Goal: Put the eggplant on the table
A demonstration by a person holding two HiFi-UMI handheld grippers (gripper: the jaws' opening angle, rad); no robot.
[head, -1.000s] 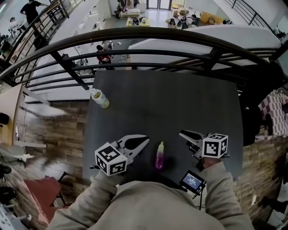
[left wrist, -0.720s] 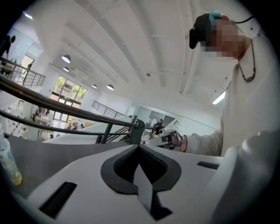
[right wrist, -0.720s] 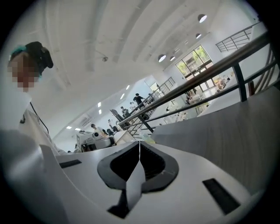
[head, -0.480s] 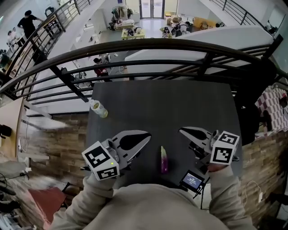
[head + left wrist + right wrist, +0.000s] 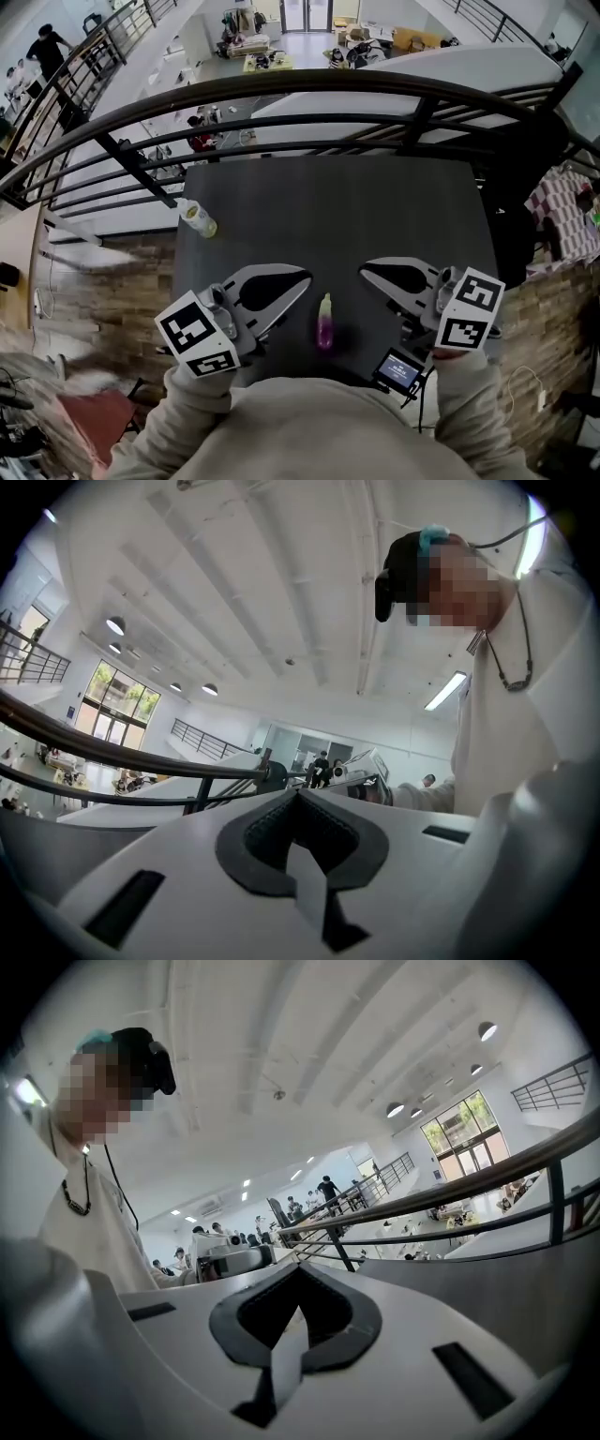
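Note:
A small purple eggplant [image 5: 324,323] with a pale green stem end lies on the dark table [image 5: 337,206] near its front edge, between my two grippers and touched by neither. My left gripper [image 5: 306,277] hangs above the table left of it, jaws shut and empty. My right gripper [image 5: 364,268] hangs to the right, also shut on nothing. In the left gripper view the closed tips [image 5: 298,794] point level at the railing, with the right gripper [image 5: 361,778] across from them. In the right gripper view the closed tips [image 5: 300,1266] face the left gripper [image 5: 230,1258].
A small pale jar [image 5: 199,217] stands at the table's left edge. A black railing [image 5: 300,89] curves behind the table, with a drop to a lower floor beyond. A small screen device [image 5: 398,368] sits at the front right by my sleeve.
Both grippers have risen off the table toward the camera and rolled, their tips turning inward. The eggplant stays lying on the table between them.

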